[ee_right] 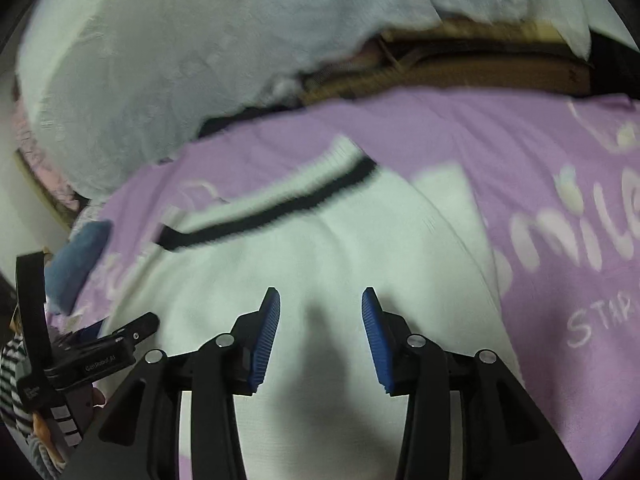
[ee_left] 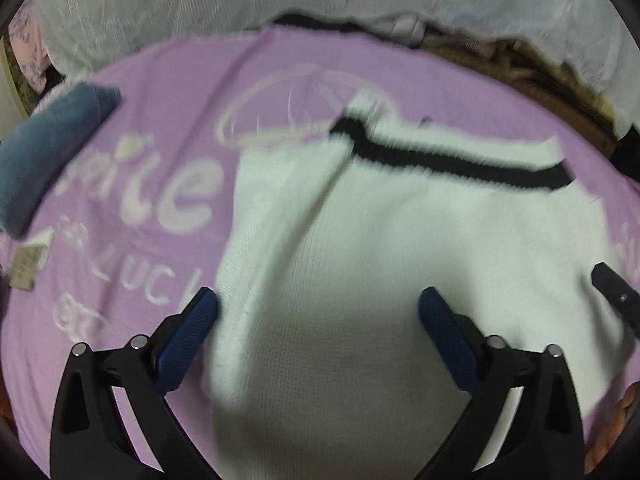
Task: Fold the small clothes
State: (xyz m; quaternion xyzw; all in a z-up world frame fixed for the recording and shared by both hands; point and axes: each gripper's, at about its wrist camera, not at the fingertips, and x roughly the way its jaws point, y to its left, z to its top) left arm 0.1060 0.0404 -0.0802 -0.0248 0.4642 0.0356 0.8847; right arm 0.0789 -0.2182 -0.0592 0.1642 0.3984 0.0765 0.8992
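One white sweater (ee_left: 360, 240) lies partly folded on the purple blanket (ee_left: 160, 100); both the left tool (ee_left: 316, 312) and right tool (ee_right: 320, 312) gape empty above it, more folding likely remaining.

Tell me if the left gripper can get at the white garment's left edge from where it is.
Probably yes. The left gripper is open above the white garment, and the garment's left edge lies just inside its left finger, with only purple sheet beside it and nothing covering it.

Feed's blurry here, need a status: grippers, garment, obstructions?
Left gripper open, right gripper open, both over white garment. Garment flat on purple blanket. Blue cloth off left, clear.
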